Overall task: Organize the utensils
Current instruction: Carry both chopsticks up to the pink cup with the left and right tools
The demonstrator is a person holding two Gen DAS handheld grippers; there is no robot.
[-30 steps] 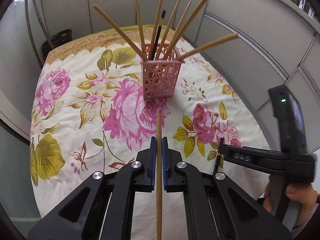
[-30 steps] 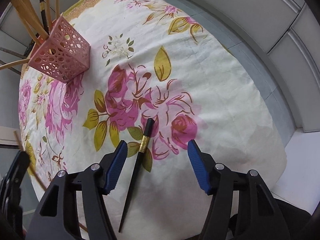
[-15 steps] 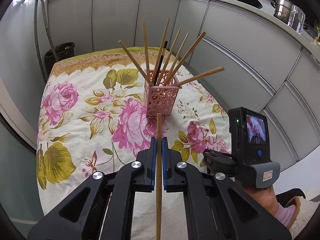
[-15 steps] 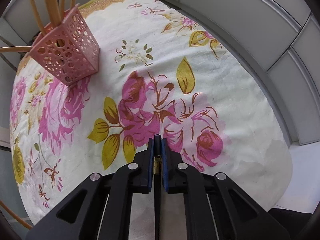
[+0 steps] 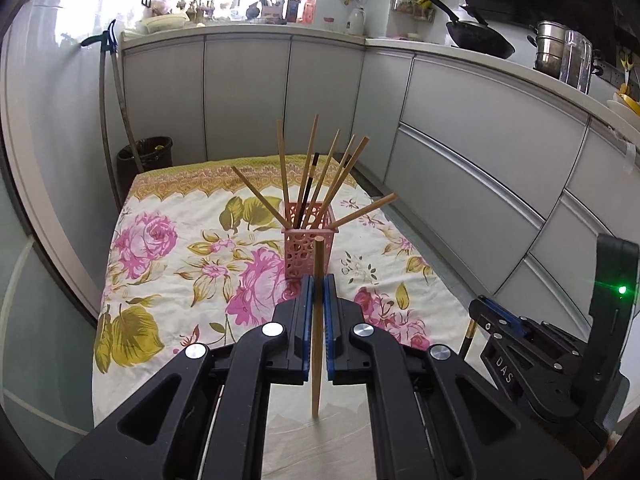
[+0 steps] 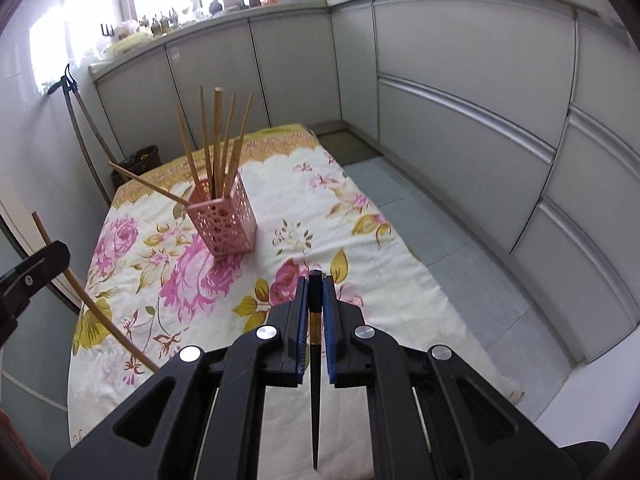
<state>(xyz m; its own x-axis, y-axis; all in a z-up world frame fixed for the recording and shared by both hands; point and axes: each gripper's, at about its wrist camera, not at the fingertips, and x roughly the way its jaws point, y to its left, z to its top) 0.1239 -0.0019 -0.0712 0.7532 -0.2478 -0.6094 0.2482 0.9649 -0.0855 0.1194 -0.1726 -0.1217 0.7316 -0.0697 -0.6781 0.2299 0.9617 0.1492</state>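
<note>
Two grippers are now raised above the table (image 5: 120,360), which was seen from much closer a second ago; its flowered cloth (image 5: 168,272) and the grey cabinets (image 5: 460,152) behind fill more of both views than before. The pink basket (image 5: 307,254) stands upright in the middle of the cloth as before, with several wooden chopsticks (image 5: 282,168) and one dark one leaning out of it. The left gripper (image 5: 316,304) is still clamped on a wooden chopstick (image 5: 317,344), which points toward the basket. The right gripper (image 6: 315,312), whose jaws stood wide apart around the black chopstick (image 6: 315,392) on the cloth a second ago, is now pressed together on it, and the chopstick is lifted clear of the cloth.
</note>
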